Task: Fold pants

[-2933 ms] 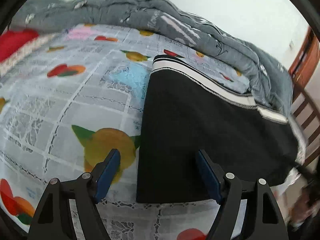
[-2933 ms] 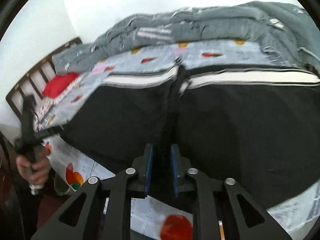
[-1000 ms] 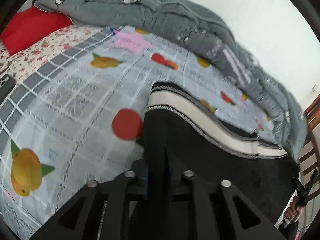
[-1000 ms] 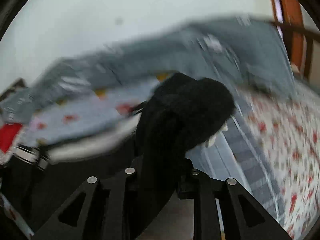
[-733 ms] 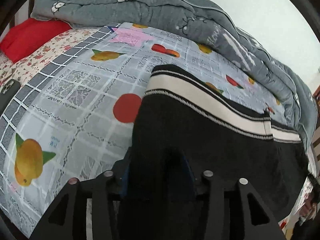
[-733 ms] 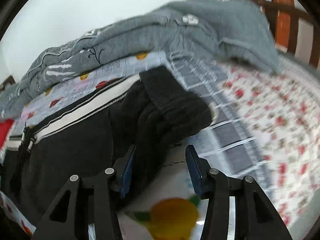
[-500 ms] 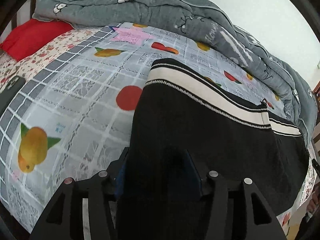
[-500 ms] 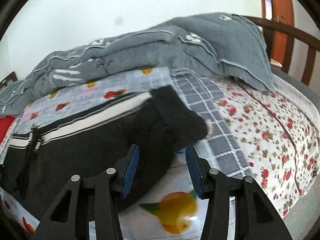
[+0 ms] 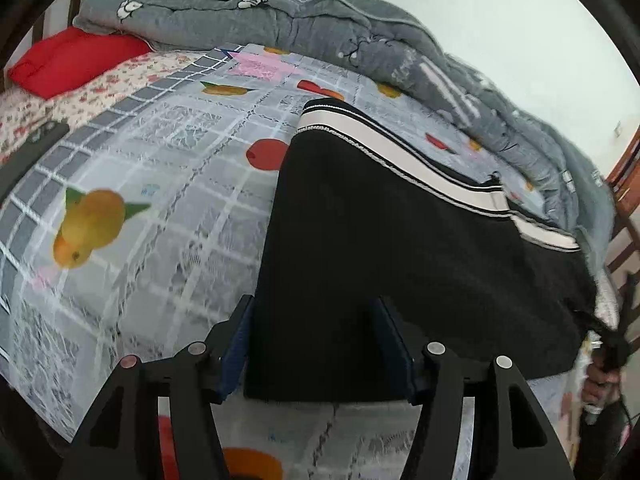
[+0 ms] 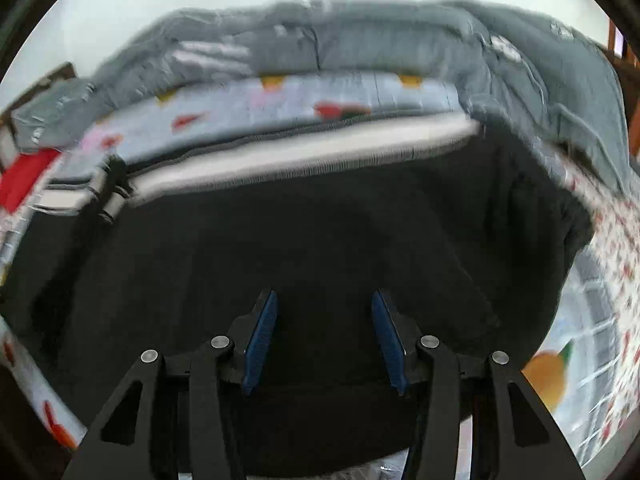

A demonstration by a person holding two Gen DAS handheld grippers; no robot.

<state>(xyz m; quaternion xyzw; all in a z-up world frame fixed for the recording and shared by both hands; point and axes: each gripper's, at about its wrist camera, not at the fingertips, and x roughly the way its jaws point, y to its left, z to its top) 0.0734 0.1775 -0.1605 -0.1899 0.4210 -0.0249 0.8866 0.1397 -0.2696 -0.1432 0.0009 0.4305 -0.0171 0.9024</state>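
Black pants (image 9: 400,248) with a white side stripe lie folded flat on a fruit-print sheet (image 9: 160,184) — a grey quilt (image 9: 304,20) bunched behind; the left gripper (image 9: 316,340), jaws just opened, stands spread above the fabric's near corner, clamping nothing; the right gripper (image 10: 324,340) is likewise parted over the dark cloth — its view blurred.
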